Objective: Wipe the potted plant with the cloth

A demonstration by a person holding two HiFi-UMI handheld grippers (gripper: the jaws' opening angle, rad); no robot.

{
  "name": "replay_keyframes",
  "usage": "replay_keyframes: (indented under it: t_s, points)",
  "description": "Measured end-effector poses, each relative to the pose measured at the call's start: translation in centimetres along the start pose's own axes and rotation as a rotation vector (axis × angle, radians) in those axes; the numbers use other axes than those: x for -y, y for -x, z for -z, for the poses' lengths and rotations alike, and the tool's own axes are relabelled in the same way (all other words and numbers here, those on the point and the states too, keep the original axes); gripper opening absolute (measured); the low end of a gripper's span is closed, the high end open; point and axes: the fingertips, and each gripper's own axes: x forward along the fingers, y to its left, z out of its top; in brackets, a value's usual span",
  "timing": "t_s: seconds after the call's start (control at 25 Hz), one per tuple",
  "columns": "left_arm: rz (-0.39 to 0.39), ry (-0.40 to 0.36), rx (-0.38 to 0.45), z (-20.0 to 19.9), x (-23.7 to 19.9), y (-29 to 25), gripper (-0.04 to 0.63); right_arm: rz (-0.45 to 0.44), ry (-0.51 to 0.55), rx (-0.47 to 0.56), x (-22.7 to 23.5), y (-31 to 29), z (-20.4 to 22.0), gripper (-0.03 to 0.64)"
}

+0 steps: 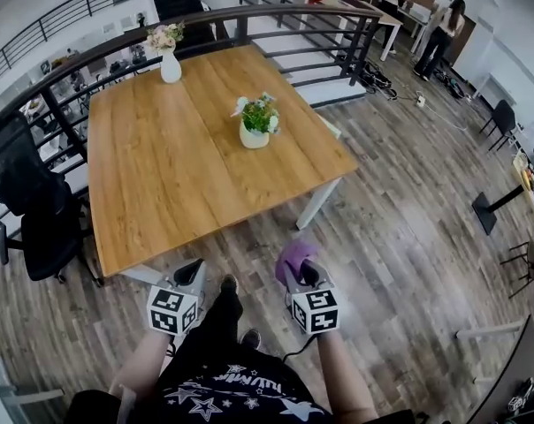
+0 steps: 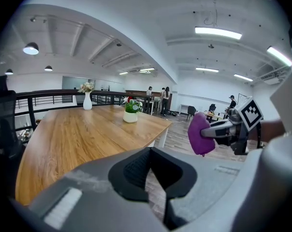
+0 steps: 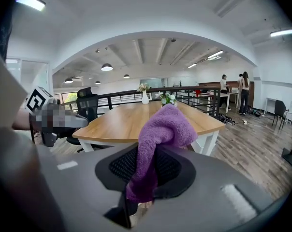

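Observation:
The potted plant (image 1: 255,122), green with small flowers in a white pot, stands on the wooden table (image 1: 161,175), right of its middle. It also shows far off in the left gripper view (image 2: 131,111) and the right gripper view (image 3: 168,98). Both grippers are short of the table's near edge, above the floor. My right gripper (image 1: 304,274) is shut on a purple cloth (image 3: 158,139) that bunches up above its jaws (image 1: 293,259) (image 2: 200,134). My left gripper (image 1: 189,275) is shut, with nothing between its jaws (image 2: 153,178).
A white vase with flowers (image 1: 170,60) stands at the table's far edge. A black office chair (image 1: 28,210) sits left of the table. A dark railing (image 1: 276,16) runs behind it. People (image 1: 444,25) stand far back right. Wooden floor (image 1: 408,237) lies to the right.

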Motion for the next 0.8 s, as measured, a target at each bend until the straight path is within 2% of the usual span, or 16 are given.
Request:
replay_keyframes:
  t_s: [0.16, 0.4, 0.6, 0.8]
  points:
    - [0.014, 0.016, -0.002, -1.1, -1.1, -2.6, 0.002, 0.020, 0.007, -0.008, 1.6, -1.0, -1.1, 0.087]
    - [0.050, -0.012, 0.029, -5.2, -3.1, -9.1, 0.002, 0.081, -0.004, -0.033, 6.6, -4.1, -2.6, 0.087]
    - [0.064, -0.003, 0.048, -9.5, -6.7, -15.0, 0.002, 0.115, 0.000, -0.030, 10.8, -8.9, -6.9, 0.087]
    - [0.062, 0.009, 0.053, -12.7, -10.4, -19.1, 0.002, 0.129, 0.001, -0.026, 13.0, -13.3, -11.1, 0.087]
